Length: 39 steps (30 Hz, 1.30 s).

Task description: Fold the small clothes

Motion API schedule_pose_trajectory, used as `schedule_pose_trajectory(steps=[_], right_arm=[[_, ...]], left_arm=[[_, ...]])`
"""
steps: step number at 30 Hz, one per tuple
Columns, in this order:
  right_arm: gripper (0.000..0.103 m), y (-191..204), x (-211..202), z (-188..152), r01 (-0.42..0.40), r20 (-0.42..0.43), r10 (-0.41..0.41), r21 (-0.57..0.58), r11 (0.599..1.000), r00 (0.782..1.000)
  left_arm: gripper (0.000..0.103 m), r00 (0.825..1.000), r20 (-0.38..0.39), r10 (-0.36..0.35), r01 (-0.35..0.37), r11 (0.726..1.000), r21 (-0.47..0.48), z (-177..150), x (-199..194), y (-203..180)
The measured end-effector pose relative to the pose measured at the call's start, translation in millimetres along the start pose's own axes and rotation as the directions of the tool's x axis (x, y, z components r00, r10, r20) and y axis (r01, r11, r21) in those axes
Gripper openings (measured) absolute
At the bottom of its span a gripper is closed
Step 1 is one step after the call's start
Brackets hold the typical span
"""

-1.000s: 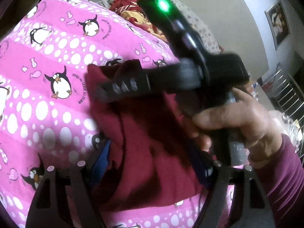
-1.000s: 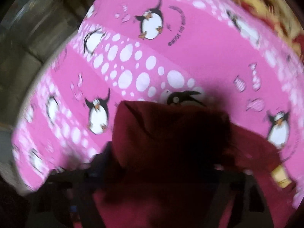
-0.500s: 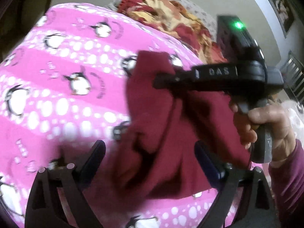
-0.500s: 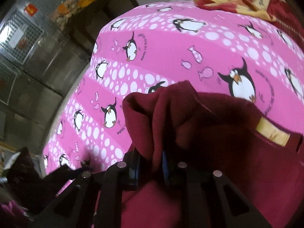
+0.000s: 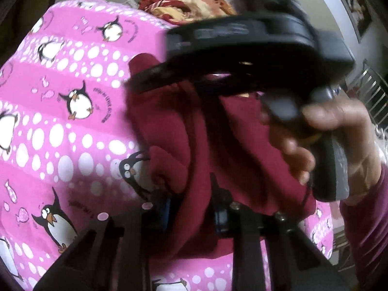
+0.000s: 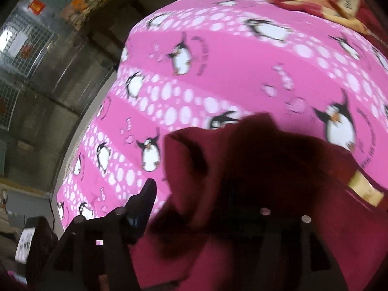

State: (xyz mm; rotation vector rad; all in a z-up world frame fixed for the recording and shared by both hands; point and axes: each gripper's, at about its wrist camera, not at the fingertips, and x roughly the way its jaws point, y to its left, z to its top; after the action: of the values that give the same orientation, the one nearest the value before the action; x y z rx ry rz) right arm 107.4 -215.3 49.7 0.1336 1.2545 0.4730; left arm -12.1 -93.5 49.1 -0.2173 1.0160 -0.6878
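The maroon garment (image 5: 194, 145) lies bunched on the pink penguin blanket (image 5: 60, 121), near the middle of the bed; the left gripper (image 5: 191, 208) is closing, its blue-padded fingers (image 5: 167, 208) pinching a fold of the cloth at its near edge; the right gripper (image 6: 191, 206) is opening, its left finger (image 6: 143, 203) clear of the fabric while the other is hidden under a raised fold; a hand (image 5: 327, 135) in a maroon sleeve (image 5: 363, 230) holds that tool at right; a tan label (image 6: 363, 189) shows on the garment's right side; red and yellow bedding (image 5: 189, 2) lies beyond.
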Motion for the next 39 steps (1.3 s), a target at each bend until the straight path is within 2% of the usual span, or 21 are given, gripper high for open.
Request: schedule_pose_trajectory(steps=[1,3,4,5,7,8,15,23,27,31,33,35,36,37,38,39], right_arm=[[0.075,4.2,4.6,0.7,0.028,-0.014,-0.028,-0.019,0.999,1.000],[0.075,6.3,9.9,-2.6,0.070,-0.017,-0.070,-0.038,0.997,0.997],[0.067,3.5,7.7,-6.6,0.089,0.010,-0.089,-0.022,0.996,0.996],[0.044,-1.4,3.8,-10.2,0.098,0.034,-0.097,-0.006,0.995,0.995],[0.028,-13.2,-11.8,-18.3,0.065,0.078,-0.066,0.022,0.998,0.995],[0.026,-17.9,-21.9,-22.2,0.048,0.105,-0.052,0.032,0.998,0.993],[0.024,-48.4,-112.7,-53.2,0.010,0.252,-0.024,0.059,0.998,0.967],[0.024,-113.7,-192.0,-107.9,0.025,0.344,-0.083,0.170,0.985,0.935],[0.024,-150.8,-211.3,-140.6,0.038,0.355,-0.123,0.238,0.970,0.927],[0.024,-196.1,-205.1,-172.3,0.038,0.346,-0.165,0.347,0.937,0.924],[0.024,-215.3,-194.0,-181.4,0.021,0.342,-0.168,0.395,0.918,0.925],[0.024,-226.8,-177.8,-187.1,0.028,0.324,-0.184,0.431,0.902,0.928],[0.025,-230.7,-174.0,-191.0,0.018,0.336,-0.184,0.443,0.896,0.924],[0.026,-232.8,-175.0,-193.9,0.000,0.352,-0.178,0.451,0.893,0.919],[0.032,-234.6,-177.7,-197.0,-0.022,0.366,-0.168,0.460,0.887,0.915],[0.035,-235.0,-182.4,-201.4,-0.039,0.374,-0.161,0.473,0.880,0.914]], left_arm=[[0.024,1.000,0.004,0.003,-0.003,1.000,0.016,-0.1,-1.3,-4.6],[0.024,1.000,0.011,-0.001,0.000,0.999,0.035,0.4,-3.6,-10.8],[0.023,1.000,0.011,-0.003,0.002,0.999,0.036,0.9,-4.9,-12.4],[0.023,1.000,0.011,-0.005,0.005,0.999,0.033,1.4,-6.6,-13.2],[0.022,1.000,0.008,-0.023,0.022,0.999,0.027,4.1,-9.8,-16.6],[0.022,0.999,0.009,-0.035,0.035,0.999,0.025,6.1,-11.3,-19.1],[0.022,0.994,0.017,-0.112,0.109,0.987,0.121,22.6,-14.8,-85.5],[0.022,0.984,-0.045,-0.175,0.180,0.957,0.228,30.6,16.7,-179.8],[0.022,0.981,-0.087,-0.173,0.192,0.938,0.288,23.1,43.4,-220.0],[0.022,0.980,-0.129,-0.152,0.185,0.936,0.300,8.8,77.7,-242.5],[0.025,0.981,-0.148,-0.125,0.165,0.939,0.302,2.2,91.1,-248.4],[0.043,0.974,-0.191,-0.120,0.173,0.942,0.288,-2.4,99.5,-251.8],[0.048,0.968,-0.213,-0.135,0.192,0.941,0.279,-2.9,99.9,-252.5],[0.060,0.965,-0.218,-0.145,0.204,0.938,0.282,-4.2,94.6,-253.7],[0.068,0.966,-0.210,-0.148,0.208,0.931,0.299,-5.7,84.8,-255.0],[0.070,0.968,-0.197,-0.155,0.214,0.922,0.323,-6.8,72.8,-255.2]])
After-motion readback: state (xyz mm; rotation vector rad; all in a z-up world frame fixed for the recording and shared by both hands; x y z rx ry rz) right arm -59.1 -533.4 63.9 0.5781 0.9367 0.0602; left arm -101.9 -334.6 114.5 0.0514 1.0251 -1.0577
